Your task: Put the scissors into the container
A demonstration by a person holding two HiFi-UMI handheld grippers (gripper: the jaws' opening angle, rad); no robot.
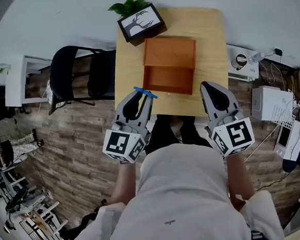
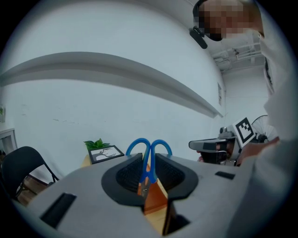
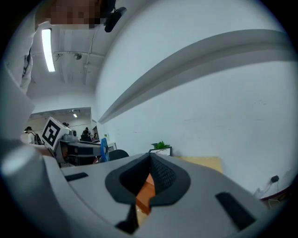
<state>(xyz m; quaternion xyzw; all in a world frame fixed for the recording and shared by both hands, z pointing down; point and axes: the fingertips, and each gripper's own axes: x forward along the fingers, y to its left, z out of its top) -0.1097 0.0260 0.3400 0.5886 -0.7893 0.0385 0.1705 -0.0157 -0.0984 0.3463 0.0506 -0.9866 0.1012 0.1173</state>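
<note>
The blue-handled scissors are pinched in my left gripper, held above the table's near edge, just in front of and left of the container. In the left gripper view the scissors' handle loops stick up past the jaws of the left gripper, which is shut on them. The container is an open orange-brown wooden box on the light wooden table; its wall shows through the jaw gap. My right gripper hovers at the box's near right corner, shut with nothing in it.
A framed deer picture with a green plant stands at the table's far left corner. A black chair is left of the table. White devices and cables lie on the floor to the right. The person's body fills the foreground.
</note>
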